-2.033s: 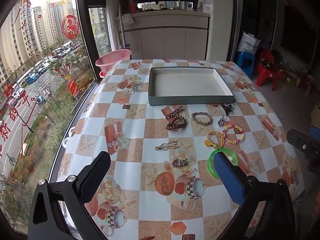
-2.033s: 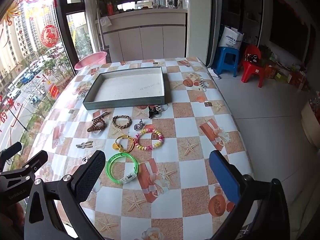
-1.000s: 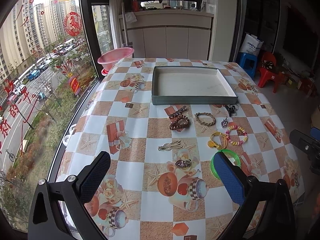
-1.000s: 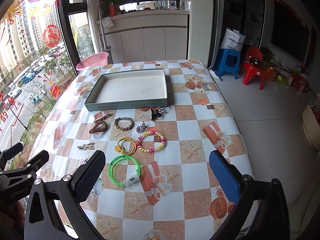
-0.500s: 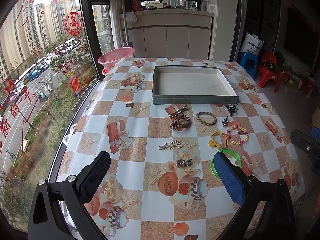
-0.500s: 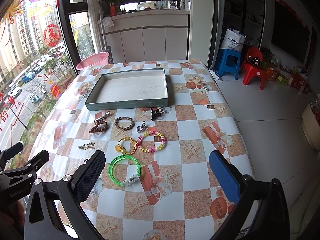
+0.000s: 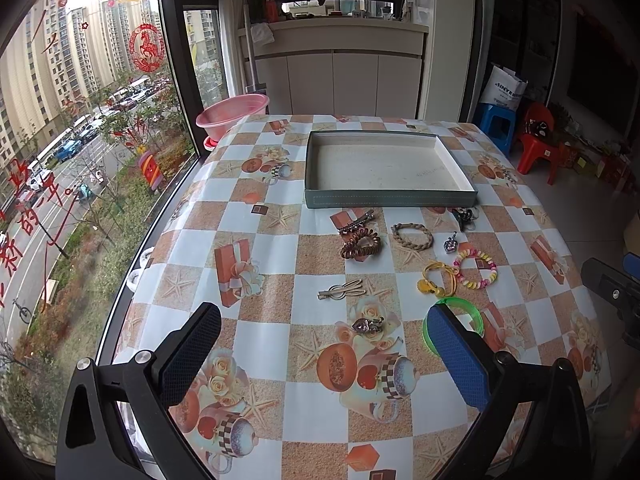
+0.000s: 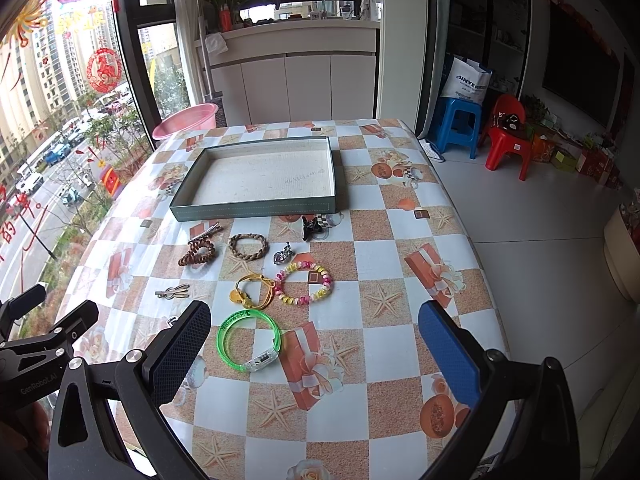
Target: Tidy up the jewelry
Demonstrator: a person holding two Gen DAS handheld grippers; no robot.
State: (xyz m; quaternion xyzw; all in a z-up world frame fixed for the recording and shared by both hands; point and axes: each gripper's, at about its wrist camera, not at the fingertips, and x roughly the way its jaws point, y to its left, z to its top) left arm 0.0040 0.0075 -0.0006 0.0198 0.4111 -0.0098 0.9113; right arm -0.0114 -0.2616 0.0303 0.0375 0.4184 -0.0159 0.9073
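Checkered tablecloth (image 7: 264, 452) carried a grey tray (image 7: 390, 201) toward its far edge, jewelry scattered nearer; left gripper (image 7: 324, 356) and right gripper (image 8: 316, 354) hovered, jaws spread, empty.

Over the last two seconds both claws, the left claw (image 7: 324, 356) and the right claw (image 8: 316, 352), drew back slightly from the bench (image 8: 384, 304), so the tray (image 8: 256, 211) and green bangle (image 8: 248, 340) sit a touch farther off.
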